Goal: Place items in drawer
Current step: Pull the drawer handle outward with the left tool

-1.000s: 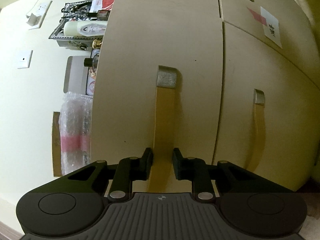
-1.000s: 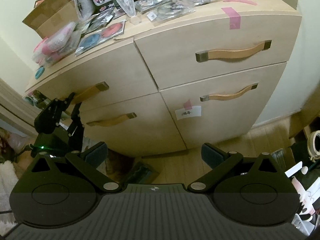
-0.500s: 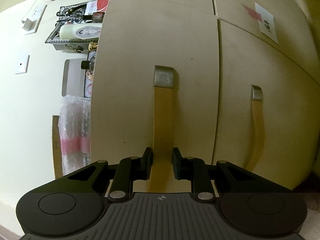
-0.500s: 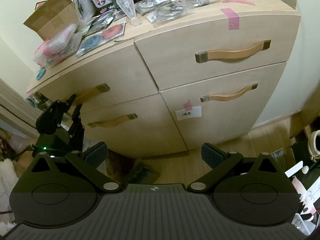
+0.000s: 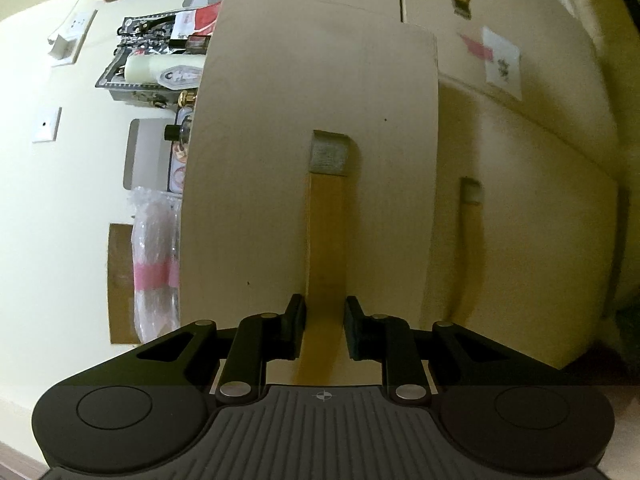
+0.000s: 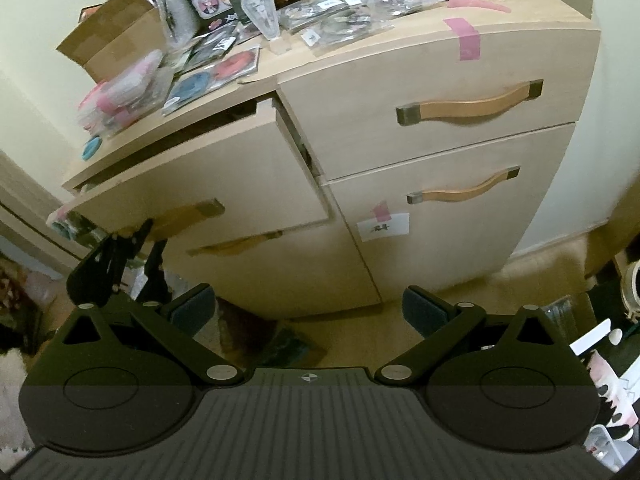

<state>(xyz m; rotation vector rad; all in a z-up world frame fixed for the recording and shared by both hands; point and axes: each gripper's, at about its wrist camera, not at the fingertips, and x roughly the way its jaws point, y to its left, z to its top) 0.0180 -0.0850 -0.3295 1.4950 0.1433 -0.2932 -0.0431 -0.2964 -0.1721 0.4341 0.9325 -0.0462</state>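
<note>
My left gripper (image 5: pixel 325 328) is shut on the tan handle (image 5: pixel 326 248) of the top-left drawer (image 5: pixel 280 160). In the right wrist view that drawer (image 6: pixel 208 176) stands partly pulled out of the pale wood cabinet, with a dark gap above its front, and the left gripper (image 6: pixel 138 246) grips its handle from below left. My right gripper (image 6: pixel 308 312) hangs open in front of the cabinet, above the floor, holding nothing. Many small packaged items (image 6: pixel 328 12) cover the cabinet top (image 6: pixel 520 20).
Three other drawers stay closed, one with a white label (image 6: pixel 382 227). A cardboard box (image 6: pixel 108 44) and pink packets (image 6: pixel 120 96) sit at the top's left end. Clutter lies on the floor at both sides. A wall (image 5: pixel 60 220) is left of the cabinet.
The top-left drawer has slid out from the cabinet with my left gripper still clamped on its handle. The right gripper has barely moved.
</note>
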